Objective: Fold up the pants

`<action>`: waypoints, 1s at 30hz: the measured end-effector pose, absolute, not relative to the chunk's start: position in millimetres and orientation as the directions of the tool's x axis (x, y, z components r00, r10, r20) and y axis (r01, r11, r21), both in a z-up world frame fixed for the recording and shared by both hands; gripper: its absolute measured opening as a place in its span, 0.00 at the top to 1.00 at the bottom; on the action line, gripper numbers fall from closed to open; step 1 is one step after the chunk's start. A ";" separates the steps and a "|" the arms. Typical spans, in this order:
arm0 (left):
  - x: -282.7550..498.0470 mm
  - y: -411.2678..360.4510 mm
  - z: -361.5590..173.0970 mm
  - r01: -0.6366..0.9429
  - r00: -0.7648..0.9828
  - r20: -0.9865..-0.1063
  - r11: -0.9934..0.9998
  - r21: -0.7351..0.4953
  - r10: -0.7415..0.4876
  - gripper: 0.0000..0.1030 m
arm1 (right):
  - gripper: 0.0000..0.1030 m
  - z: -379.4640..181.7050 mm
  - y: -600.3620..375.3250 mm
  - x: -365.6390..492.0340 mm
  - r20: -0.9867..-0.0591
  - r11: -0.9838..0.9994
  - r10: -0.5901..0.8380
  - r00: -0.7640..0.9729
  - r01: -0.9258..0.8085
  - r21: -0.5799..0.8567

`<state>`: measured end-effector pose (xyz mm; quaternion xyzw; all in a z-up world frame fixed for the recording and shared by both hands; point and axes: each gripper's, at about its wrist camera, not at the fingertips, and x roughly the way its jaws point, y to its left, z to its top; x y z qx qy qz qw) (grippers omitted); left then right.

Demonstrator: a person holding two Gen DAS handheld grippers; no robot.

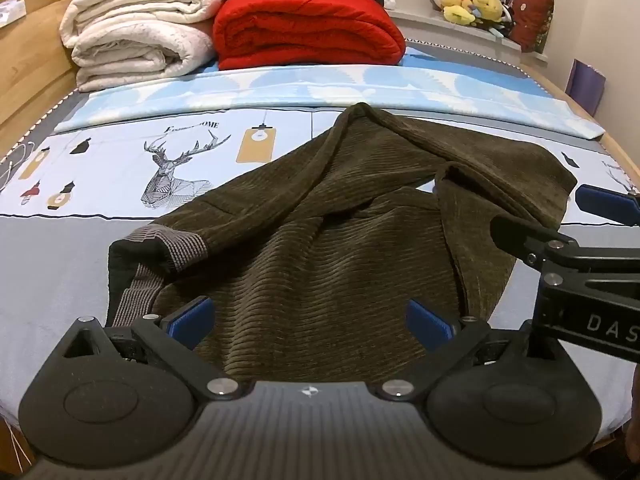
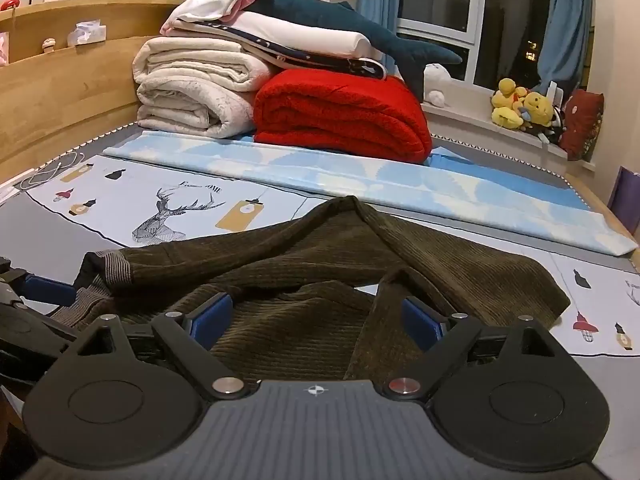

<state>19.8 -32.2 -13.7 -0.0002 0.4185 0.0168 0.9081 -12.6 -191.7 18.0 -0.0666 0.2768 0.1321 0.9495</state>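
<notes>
Dark olive corduroy pants lie crumpled on the bed, legs bent into a peak at the far side, striped grey waistband at the left. They also show in the right wrist view. My left gripper is open, its blue pads just above the near part of the pants. My right gripper is open over the near right part of the pants; it also shows at the right edge of the left wrist view.
The bed sheet has a deer print. Folded white blankets and a red blanket are stacked at the far end. A wooden headboard runs along the left. Plush toys sit on the window sill.
</notes>
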 end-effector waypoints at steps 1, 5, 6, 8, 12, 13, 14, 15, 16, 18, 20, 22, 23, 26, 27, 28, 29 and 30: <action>19.7 -32.0 -13.7 -0.030 0.649 -0.760 0.999 0.013 0.030 0.01 | 0.11 18.1 -192.0 -12.8 -0.546 0.956 0.214 0.810 -0.287 -0.052; 19.2 -31.4 -13.8 -0.028 0.650 -0.760 0.999 0.015 0.029 0.01 | 0.12 18.1 -191.4 -13.4 -0.542 0.956 0.215 0.812 -0.289 -0.054; 19.7 -31.3 -13.4 -0.030 0.649 -0.760 0.999 0.014 0.030 0.01 | 0.12 18.2 -191.3 -13.4 -0.543 0.956 0.215 0.812 -0.289 -0.053; 19.8 -31.2 -13.2 -0.030 0.649 -0.760 0.999 0.013 0.030 0.01 | 0.12 18.3 -191.2 -13.3 -0.545 0.956 0.217 0.810 -0.289 -0.050; 19.6 -31.2 -13.0 -0.029 0.650 -0.760 0.999 0.015 0.031 0.01 | 0.12 19.3 -185.9 -20.4 -0.549 0.957 0.215 0.808 -0.286 -0.046; 19.3 -30.4 -13.3 -0.029 0.649 -0.760 0.999 0.015 0.030 0.01 | 0.12 19.8 -184.4 -21.7 -0.550 0.957 0.215 0.807 -0.286 -0.045; 19.5 -30.7 -13.1 -0.029 0.649 -0.760 0.999 0.015 0.030 0.01 | 0.12 19.5 -187.0 -19.7 -0.549 0.957 0.215 0.808 -0.286 -0.046; 19.7 -31.5 -13.0 -0.030 0.649 -0.760 0.999 0.016 0.031 0.01 | 0.12 18.9 -187.2 -19.7 -0.547 0.957 0.216 0.809 -0.286 -0.045; 19.6 -31.6 -12.9 -0.029 0.649 -0.760 0.999 0.017 0.032 0.01 | 0.12 20.3 -188.6 -17.4 -0.549 0.957 0.217 0.807 -0.287 -0.044; 19.6 -31.3 -12.9 -0.030 0.649 -0.760 0.999 0.016 0.032 0.01 | 0.12 17.5 -192.8 -12.3 -0.543 0.956 0.220 0.810 -0.290 -0.045; 19.8 -31.4 -12.8 -0.030 0.649 -0.760 0.999 0.017 0.032 0.01 | 0.12 17.4 -192.4 -12.3 -0.542 0.956 0.218 0.811 -0.290 -0.048; 19.6 -30.9 -12.8 -0.029 0.648 -0.761 0.999 0.015 0.031 0.01 | 0.12 17.5 -192.5 -11.9 -0.542 0.957 0.217 0.812 -0.288 -0.048; 19.5 -31.5 -12.9 -0.029 0.649 -0.760 0.999 0.016 0.031 0.01 | 0.12 17.0 -192.5 -12.2 -0.540 0.957 0.215 0.814 -0.286 -0.051; 19.8 -31.6 -12.8 -0.029 0.649 -0.760 0.999 0.016 0.031 0.01 | 0.12 17.1 -192.9 -12.4 -0.537 0.957 0.214 0.816 -0.286 -0.053; 19.8 -31.7 -12.8 -0.029 0.648 -0.761 0.999 0.016 0.032 0.01 | 0.12 17.1 -193.0 -12.2 -0.537 0.957 0.214 0.816 -0.286 -0.054; 19.6 -31.7 -12.9 -0.029 0.648 -0.761 0.999 0.016 0.031 0.01 | 0.12 17.0 -192.9 -12.1 -0.537 0.957 0.213 0.817 -0.285 -0.054; 19.4 -31.7 -13.0 -0.028 0.649 -0.760 0.999 0.017 0.031 0.01 | 0.12 17.0 -192.7 -12.4 -0.536 0.957 0.213 0.817 -0.285 -0.056; 19.5 -31.8 -12.8 -0.028 0.649 -0.760 0.999 0.017 0.031 0.01 | 0.12 17.0 -192.7 -12.3 -0.536 0.957 0.213 0.817 -0.285 -0.055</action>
